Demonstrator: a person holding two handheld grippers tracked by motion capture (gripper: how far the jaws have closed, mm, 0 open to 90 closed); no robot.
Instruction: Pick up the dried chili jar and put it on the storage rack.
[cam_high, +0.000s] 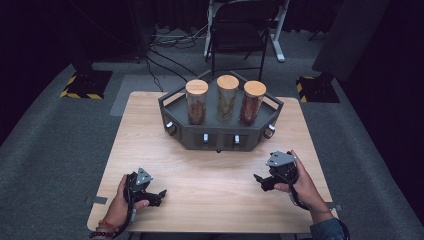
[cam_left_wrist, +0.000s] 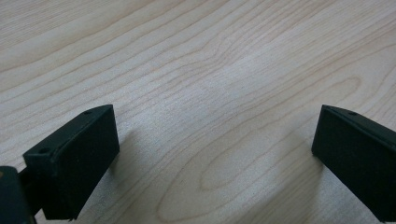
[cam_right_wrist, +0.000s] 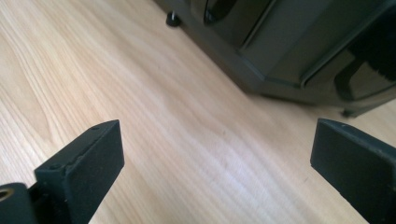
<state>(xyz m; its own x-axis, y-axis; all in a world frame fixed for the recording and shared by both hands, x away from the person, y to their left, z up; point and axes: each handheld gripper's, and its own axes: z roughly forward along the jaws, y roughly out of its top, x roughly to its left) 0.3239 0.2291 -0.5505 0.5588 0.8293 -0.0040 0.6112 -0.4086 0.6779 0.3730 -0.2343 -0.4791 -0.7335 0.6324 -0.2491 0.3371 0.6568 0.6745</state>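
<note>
Three jars (cam_high: 227, 97) on grey stand (cam_high: 220, 132), wooden table (cam_high: 210, 185), grey carpet (cam_high: 55, 150)

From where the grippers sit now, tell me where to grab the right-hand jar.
Grip the right jar around its glass body, just under the wooden lid. Come from the front right with the right hand-held gripper, jaws level. The jar stands upright, the middle jar crowds its left, and the tray wall is low in front.

Grey carpet (cam_high: 45, 150) covered the floor; a folding chair (cam_high: 239, 35) and cables (cam_high: 167, 40) stood far beyond the tools, against darkness.
</note>
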